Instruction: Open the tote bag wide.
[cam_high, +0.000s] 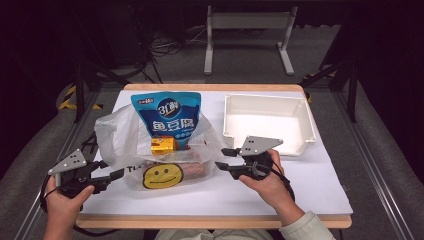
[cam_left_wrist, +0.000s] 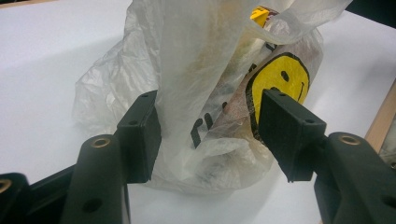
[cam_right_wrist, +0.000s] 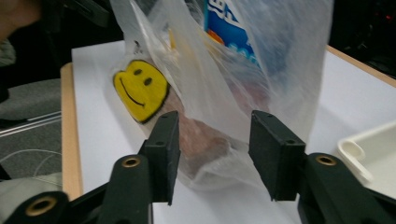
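Tools agape, flanking bag edges

1. Lab or test room, dim.
2. Bench white-topped, wood-edged, flanked by metal rails.
3. Loose cables on grey floor at 11 o'clock.
4. White frame stand at 12 o'clock.

A thin, translucent plastic bag with a yellow smiley face printed on its front lies crumpled on the white tabletop, mouth open. A blue snack pouch sticks out of it, with a small yellow box and a brownish packet inside.
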